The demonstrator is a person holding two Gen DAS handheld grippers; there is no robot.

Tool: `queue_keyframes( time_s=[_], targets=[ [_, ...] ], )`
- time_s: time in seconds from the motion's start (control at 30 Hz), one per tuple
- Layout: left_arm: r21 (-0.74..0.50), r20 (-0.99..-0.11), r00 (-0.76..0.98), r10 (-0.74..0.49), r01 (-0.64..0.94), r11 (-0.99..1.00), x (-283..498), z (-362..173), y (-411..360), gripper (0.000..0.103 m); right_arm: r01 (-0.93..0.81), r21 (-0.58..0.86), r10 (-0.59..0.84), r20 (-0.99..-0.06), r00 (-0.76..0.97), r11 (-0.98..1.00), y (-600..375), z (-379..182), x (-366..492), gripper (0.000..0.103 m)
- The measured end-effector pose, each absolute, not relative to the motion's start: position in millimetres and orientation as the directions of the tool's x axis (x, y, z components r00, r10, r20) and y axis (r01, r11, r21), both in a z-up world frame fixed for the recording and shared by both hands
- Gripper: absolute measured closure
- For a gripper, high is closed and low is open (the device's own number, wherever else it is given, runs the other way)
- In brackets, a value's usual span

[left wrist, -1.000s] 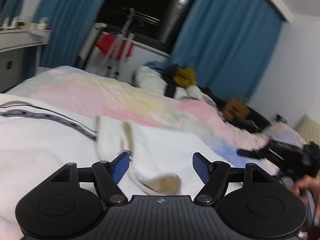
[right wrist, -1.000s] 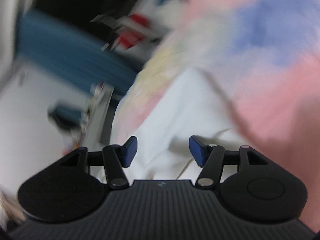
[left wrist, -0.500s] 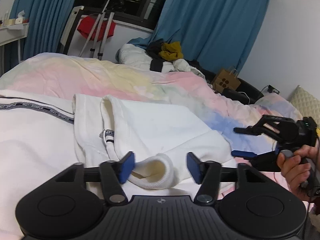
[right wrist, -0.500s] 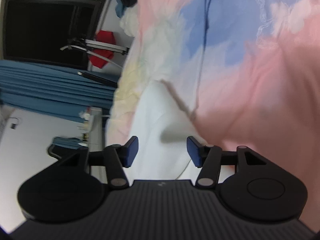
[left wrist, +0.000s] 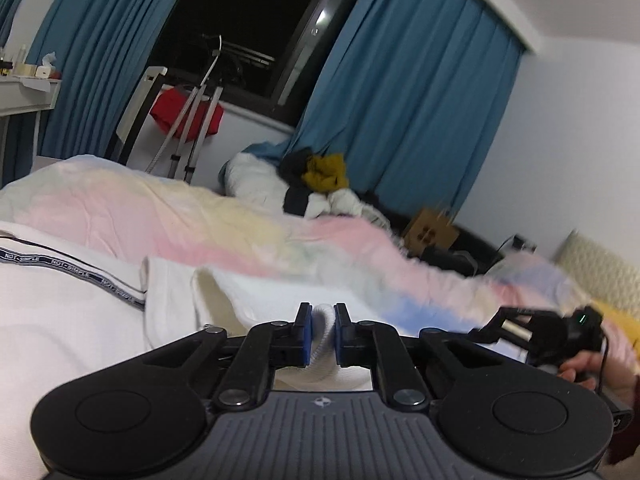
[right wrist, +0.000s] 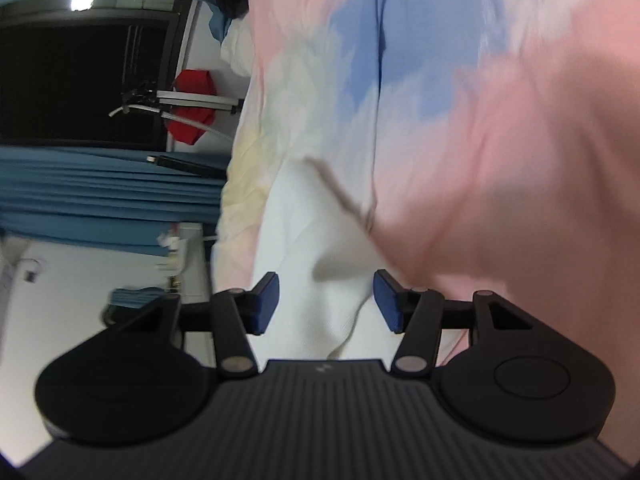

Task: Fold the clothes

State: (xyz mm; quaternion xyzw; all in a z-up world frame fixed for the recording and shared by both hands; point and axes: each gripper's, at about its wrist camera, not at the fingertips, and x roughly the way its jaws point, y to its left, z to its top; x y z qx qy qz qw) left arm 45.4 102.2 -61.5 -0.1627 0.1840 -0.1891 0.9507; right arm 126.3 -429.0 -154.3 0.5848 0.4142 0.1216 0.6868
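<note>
The left tongs [left wrist: 320,334] are clamped on the ribbed cuff [left wrist: 322,322] of a white sweatshirt [left wrist: 72,320], the blue pads pinching the knit from both sides so only a narrow fold of it shows between them. The garment lies spread on the bed, over a pastel quilt [left wrist: 240,232] in pink, yellow and blue. Its body fills the left of the left-wrist view, with a dark printed tape [left wrist: 72,270] running across it, and the sleeve reaches toward the middle, where the cuff is caught. Gripping at the cuff makes sense — it's the end of the sleeve, so the whole sleeve can prob. be carried across the body in one move.

The right tongs [right wrist: 326,302] stand about half open, nothing pinched; white cloth lies below and between the pads, not pressed by them. That view is rolled sideways, w/ the edge of the white cloth [right wrist: 320,240] meeting the pink quilt just ahead. In the left view the right tongs show at the far right, held in a hand [left wrist: 588,364], low over the quilt and apart from the sleeve — likely placed to take a second hold. The fold itself looks not yet begun.
</note>
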Motion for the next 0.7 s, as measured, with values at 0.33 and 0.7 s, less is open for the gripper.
queue_keyframes(
  time_s=[0.33, 0.7],
  targets=[
    [-0.446, -0.242, 0.845, -0.477, 0.340, 0.828, 48, -63, 102, 0.091, 0.355, 0.921, 0.662, -0.368, 0.653, 0.163, -414, -175, 128, 0.091],
    [-0.593, -0.316, 0.831, -0.458, 0.204, 0.779, 73, -85, 134, 0.050, 0.361, 0.903, 0.551, -0.428, 0.717, 0.232, -409, -162, 85, 0.096]
  ],
)
